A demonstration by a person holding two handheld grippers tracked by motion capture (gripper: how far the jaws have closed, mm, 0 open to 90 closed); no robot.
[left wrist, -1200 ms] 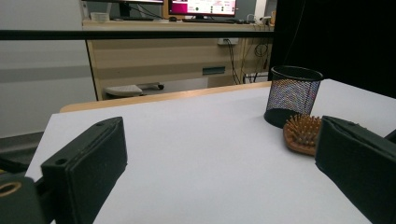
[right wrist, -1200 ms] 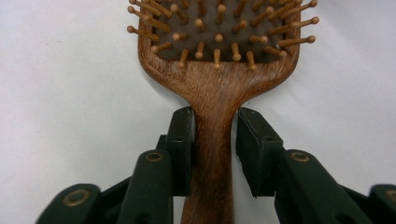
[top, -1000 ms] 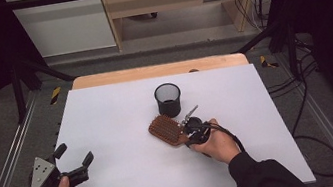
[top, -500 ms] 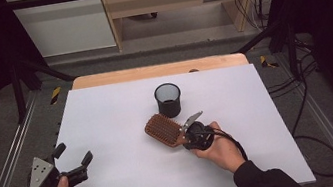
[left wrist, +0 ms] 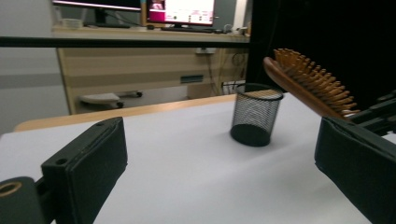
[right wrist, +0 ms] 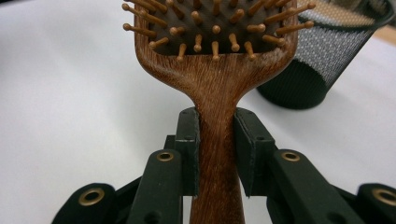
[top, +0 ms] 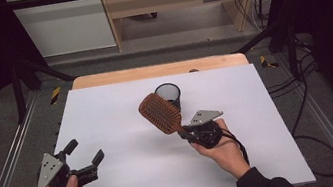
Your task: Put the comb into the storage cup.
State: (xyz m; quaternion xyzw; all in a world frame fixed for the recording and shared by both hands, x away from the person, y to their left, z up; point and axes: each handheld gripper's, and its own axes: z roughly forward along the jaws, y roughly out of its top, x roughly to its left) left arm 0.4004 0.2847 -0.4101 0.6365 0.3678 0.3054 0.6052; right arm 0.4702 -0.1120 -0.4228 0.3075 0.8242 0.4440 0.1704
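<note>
High view: right gripper (top: 191, 131) clamped on hairbrush (top: 160, 112) handle, brush lifted clear of table (top: 107, 113), long axis running from the jaws toward 11 o'clock, head ending just beside mesh cup (top: 168, 96), which sits at 12 o'clock from the right gripper. Judged next: handle-down insertion into cup, requiring reorientation of the brush axis toward vertical. Right gripper view: pads (right wrist: 187, 140) pressed on both sides of wooden neck, bristles facing camera. Left gripper (top: 85, 161) at 8 o'clock, well apart, jaws spread wide, holding nothing; farther from cup than right.
</note>
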